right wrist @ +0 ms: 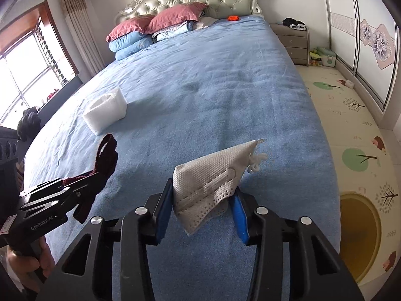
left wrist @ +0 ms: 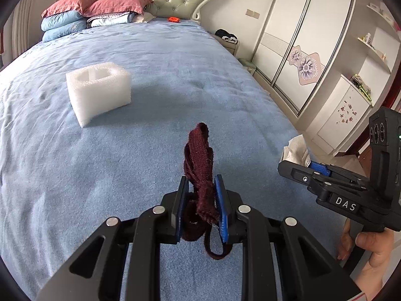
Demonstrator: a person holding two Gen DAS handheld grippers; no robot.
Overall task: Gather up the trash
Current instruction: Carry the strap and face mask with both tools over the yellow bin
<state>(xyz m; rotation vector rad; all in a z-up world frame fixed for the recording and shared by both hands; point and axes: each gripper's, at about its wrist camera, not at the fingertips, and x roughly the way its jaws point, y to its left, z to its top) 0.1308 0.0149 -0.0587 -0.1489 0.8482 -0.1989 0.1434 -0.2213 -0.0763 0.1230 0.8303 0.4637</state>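
My left gripper (left wrist: 201, 179) is shut on a dark red knitted strap (left wrist: 199, 148), which sticks up past the pads and loops down behind them, just above the blue bed cover (left wrist: 150, 75). In the right wrist view the left gripper (right wrist: 84, 178) is at the left with the strap (right wrist: 107, 153) in it. A white perforated face mask (right wrist: 210, 175) sits crumpled between the blue pads of my right gripper (right wrist: 203, 188), and both pads touch it. The left wrist view shows the right gripper (left wrist: 307, 165) near the bed's right edge with the mask (left wrist: 294, 150) rising from its jaws.
A white foam block (left wrist: 99, 90) stands on the bed to the left. Pillows (left wrist: 95, 7) and a small orange object (left wrist: 173, 19) lie by the headboard. Right of the bed are a nightstand (right wrist: 292, 42), a wardrobe (left wrist: 300, 37), a patterned floor mat and a round yellow bin (right wrist: 361, 235).
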